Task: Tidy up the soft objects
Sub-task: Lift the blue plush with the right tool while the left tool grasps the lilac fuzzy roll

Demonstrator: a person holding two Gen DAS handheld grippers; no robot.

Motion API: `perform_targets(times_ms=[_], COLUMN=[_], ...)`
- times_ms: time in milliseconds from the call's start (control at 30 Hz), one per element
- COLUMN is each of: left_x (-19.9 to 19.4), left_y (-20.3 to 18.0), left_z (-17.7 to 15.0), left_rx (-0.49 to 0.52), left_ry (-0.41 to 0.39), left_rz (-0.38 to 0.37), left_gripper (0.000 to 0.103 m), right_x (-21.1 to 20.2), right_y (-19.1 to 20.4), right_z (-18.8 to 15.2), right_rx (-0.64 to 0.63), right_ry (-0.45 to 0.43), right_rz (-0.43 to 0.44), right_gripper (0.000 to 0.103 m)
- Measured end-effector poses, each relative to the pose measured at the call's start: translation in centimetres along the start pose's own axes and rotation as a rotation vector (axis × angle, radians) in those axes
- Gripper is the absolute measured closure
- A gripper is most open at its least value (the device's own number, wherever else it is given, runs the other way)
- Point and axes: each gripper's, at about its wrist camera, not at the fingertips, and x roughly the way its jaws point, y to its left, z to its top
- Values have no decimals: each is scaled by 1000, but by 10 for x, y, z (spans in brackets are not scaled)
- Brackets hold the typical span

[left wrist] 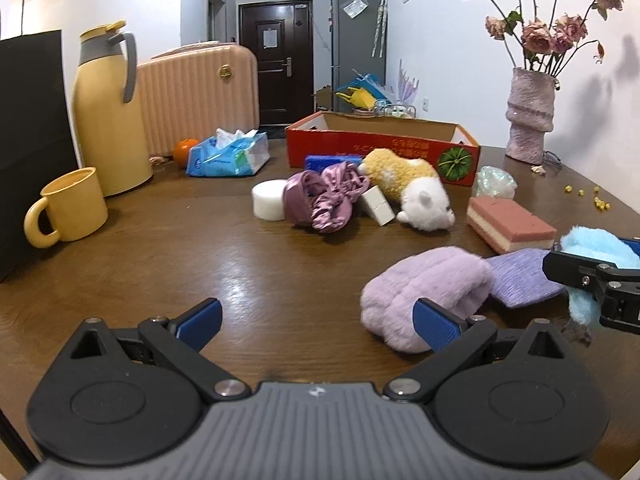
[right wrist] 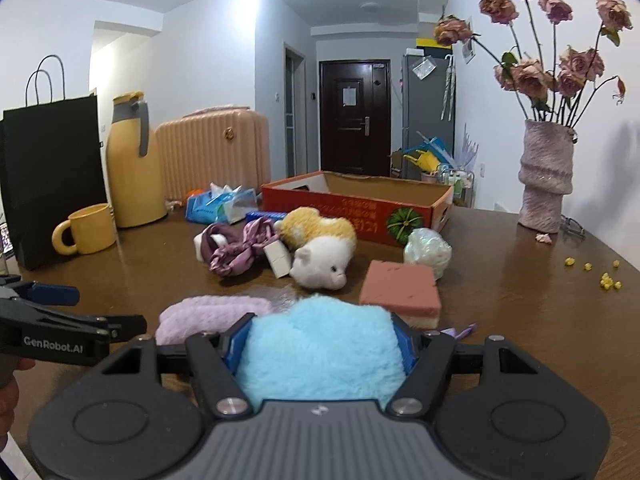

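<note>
Between the right tool's (right wrist: 320, 344) blue pads sits a blue fluffy item (right wrist: 320, 352), squeezed and held over the worktop (left wrist: 160, 248); the left tool (left wrist: 316, 320) gapes wide, empty, beside a lilac fluffy item (left wrist: 424, 292). Risk — the plush compresses and slips free short of the red cardboard box (right wrist: 360, 200).

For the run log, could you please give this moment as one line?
right gripper: shut on blue plush | left gripper: open, empty, beside lilac plush | box: no plush seen inside
</note>
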Motion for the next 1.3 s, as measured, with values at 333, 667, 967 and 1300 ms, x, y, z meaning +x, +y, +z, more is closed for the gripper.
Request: perform_targets(times_ms=[333,667,967,1300], left_x=[10,26,51,66], left_y=[-18,-35,-51,-50], left_z=[9,15,19,20], left_rx=[10,30,48,17], left_ry=[1,14,49,77], left_rz=[-19,-37,-52,-102], left_gripper=[0,0,0,7], right_x=[6,15,20,23], right_y=[-31,-59,-70,-73], right_z=[6,5,0,-2], right_rx=[32,88,135,159], right_ry=[-28,-68,-81,-68], right_rz=[-29,-56,-38,-26], right_gripper=[36,36,36,36])
